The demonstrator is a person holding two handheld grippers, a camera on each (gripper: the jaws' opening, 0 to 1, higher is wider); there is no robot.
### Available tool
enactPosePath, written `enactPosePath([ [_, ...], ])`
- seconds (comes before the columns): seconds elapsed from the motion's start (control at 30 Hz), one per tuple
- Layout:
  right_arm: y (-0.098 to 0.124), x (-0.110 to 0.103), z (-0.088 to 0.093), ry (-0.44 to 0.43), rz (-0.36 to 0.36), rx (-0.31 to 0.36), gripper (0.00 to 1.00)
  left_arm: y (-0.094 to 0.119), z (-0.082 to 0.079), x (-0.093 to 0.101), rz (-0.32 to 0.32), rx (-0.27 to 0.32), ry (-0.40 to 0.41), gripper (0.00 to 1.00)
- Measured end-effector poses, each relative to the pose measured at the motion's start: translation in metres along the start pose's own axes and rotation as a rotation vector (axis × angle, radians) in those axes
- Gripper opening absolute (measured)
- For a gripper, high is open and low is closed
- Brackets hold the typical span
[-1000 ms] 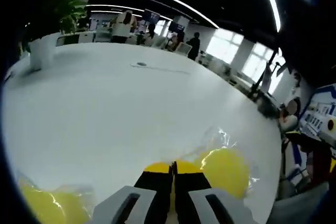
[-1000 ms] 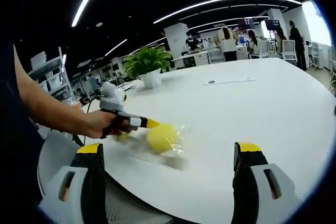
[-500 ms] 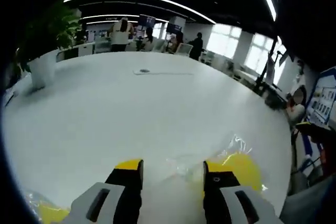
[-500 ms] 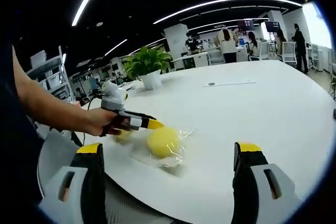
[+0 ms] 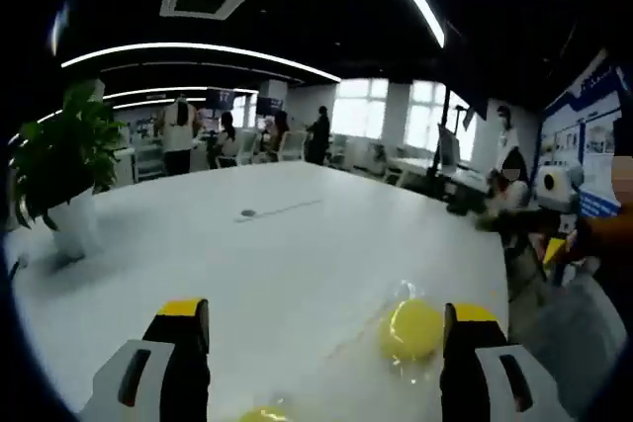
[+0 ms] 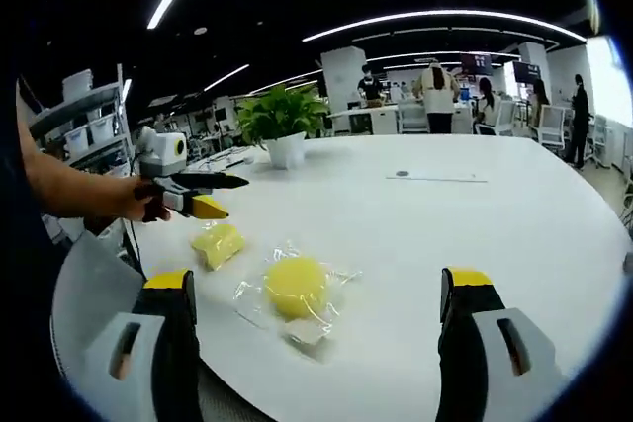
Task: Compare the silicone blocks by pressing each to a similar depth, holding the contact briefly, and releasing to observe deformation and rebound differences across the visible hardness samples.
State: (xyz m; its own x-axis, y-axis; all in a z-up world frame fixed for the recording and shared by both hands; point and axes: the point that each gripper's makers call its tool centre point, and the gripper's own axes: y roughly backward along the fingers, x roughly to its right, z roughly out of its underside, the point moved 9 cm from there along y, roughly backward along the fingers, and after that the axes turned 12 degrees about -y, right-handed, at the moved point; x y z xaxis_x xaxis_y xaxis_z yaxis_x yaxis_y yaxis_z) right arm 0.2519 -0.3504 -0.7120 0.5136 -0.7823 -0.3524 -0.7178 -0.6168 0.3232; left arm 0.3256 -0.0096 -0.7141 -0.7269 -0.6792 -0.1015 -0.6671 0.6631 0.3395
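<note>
A round yellow silicone block [image 6: 295, 286] lies in crinkled clear wrap on the white table [image 6: 445, 214], just beyond my right gripper [image 6: 317, 279], which is open with nothing between its jaws. To its left lies a flatter yellow block [image 6: 218, 242]. My left gripper [image 6: 195, 195], held in a hand, hovers above and behind that flatter block, clear of both. In the left gripper view the left gripper [image 5: 324, 311] is wide open over the table [image 5: 247, 264], the round block [image 5: 410, 330] lies near its right jaw, and a sliver of the other block [image 5: 259, 414] shows at the bottom edge.
A potted plant [image 6: 284, 126] stands at the back left of the table, also seen as a plant [image 5: 59, 175] in the left gripper view. A small round fitting [image 6: 402, 174] sits mid-table. People and desks fill the office behind. A grey chair back [image 6: 89, 294] is at the near edge.
My left gripper went from shut to wide open and pulled up and back from the blocks. The wrapped round block now lies free on the table. My right gripper stayed open.
</note>
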Motion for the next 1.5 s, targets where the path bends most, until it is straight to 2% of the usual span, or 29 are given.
enactPosePath([
  [0.1, -0.005, -0.001, 0.001, 0.013, -0.003, -0.005, 0.96, 0.037, 0.008, -0.013, -0.024, 0.001, 0.017, 1.00],
  [0.2, -0.011, -0.001, 0.006, 0.022, -0.020, -0.031, 0.96, 0.075, 0.024, -0.024, -0.071, 0.017, 0.030, 1.00],
  [0.23, -0.013, -0.003, 0.008, 0.031, -0.023, -0.042, 0.96, 0.088, 0.027, -0.026, -0.097, 0.046, 0.023, 1.00],
  [0.4, -0.016, -0.001, 0.021, 0.035, -0.004, -0.061, 0.96, 0.125, 0.048, -0.026, -0.157, 0.061, 0.081, 1.00],
  [0.53, -0.013, 0.001, 0.031, 0.030, 0.018, -0.065, 0.96, 0.141, 0.069, -0.022, -0.206, 0.030, 0.146, 1.00],
  [0.7, -0.007, 0.000, 0.035, 0.049, 0.040, -0.058, 0.96, 0.151, 0.077, -0.016, -0.238, 0.017, 0.156, 1.00],
  [0.77, -0.007, 0.000, 0.036, 0.046, 0.042, -0.058, 0.96, 0.154, 0.078, -0.016, -0.257, 0.031, 0.173, 1.00],
  [0.87, -0.004, 0.000, 0.036, 0.073, 0.060, -0.064, 0.96, 0.157, 0.078, -0.016, -0.256, 0.026, 0.171, 1.00],
  [0.97, -0.003, -0.001, 0.038, 0.052, 0.056, -0.081, 0.96, 0.159, 0.080, -0.017, -0.250, 0.024, 0.161, 1.00],
  [1.1, -0.002, -0.001, 0.040, 0.066, 0.060, -0.093, 0.96, 0.162, 0.080, -0.018, -0.265, 0.038, 0.182, 1.00],
  [1.37, 0.000, -0.005, 0.041, 0.074, 0.087, -0.067, 0.96, 0.162, 0.082, -0.015, -0.268, 0.039, 0.183, 1.00],
  [1.5, 0.000, -0.005, 0.043, 0.072, 0.083, -0.079, 0.96, 0.162, 0.080, -0.014, -0.266, 0.046, 0.182, 1.00],
])
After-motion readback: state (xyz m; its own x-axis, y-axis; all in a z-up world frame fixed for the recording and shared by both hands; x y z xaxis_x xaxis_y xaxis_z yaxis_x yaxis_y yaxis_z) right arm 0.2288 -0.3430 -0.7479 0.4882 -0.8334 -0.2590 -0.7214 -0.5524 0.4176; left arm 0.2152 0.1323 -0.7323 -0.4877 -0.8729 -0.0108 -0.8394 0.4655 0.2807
